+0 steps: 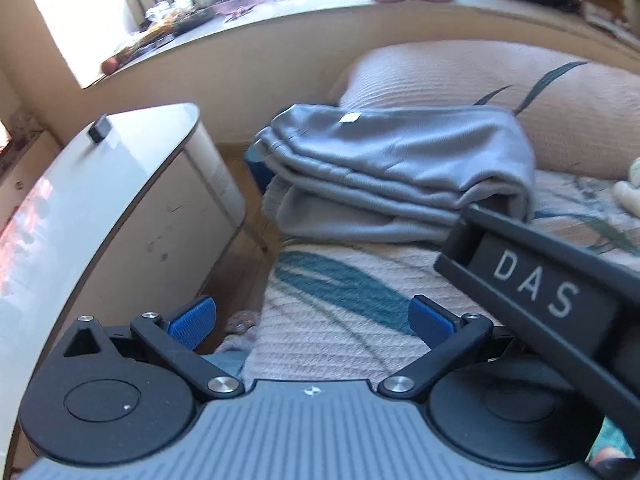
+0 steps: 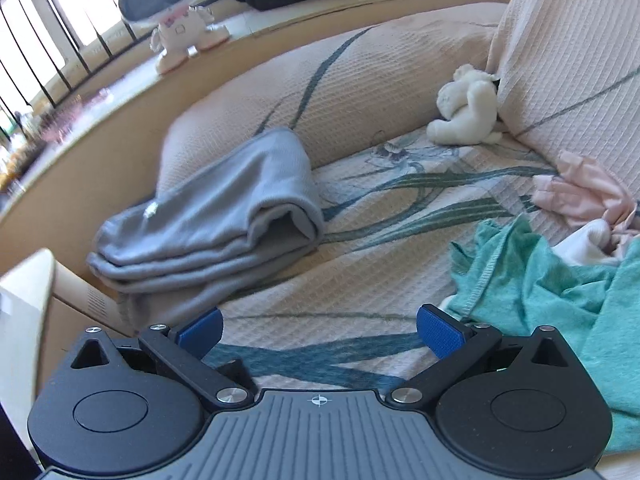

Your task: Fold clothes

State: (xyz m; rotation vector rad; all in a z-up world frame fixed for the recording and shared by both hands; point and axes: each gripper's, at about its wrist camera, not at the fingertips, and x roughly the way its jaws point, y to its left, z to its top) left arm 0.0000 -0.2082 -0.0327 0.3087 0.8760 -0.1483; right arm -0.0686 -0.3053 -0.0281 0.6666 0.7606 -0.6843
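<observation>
Empty spread claw (image 2: pixel 319 330) before folded grey garment (image 2: pixel 216 216)

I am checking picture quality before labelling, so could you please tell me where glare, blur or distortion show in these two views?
Left wrist view: the window is blown out white, the side table top carries glare, and the folded grey garment looks slightly soft. Right wrist view: the barred window is overexposed, the ledge bows from fisheye distortion, and the teal garment is sharp.

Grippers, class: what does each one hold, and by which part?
Nothing. The left gripper and right gripper are both open and empty above the bedspread.
</observation>
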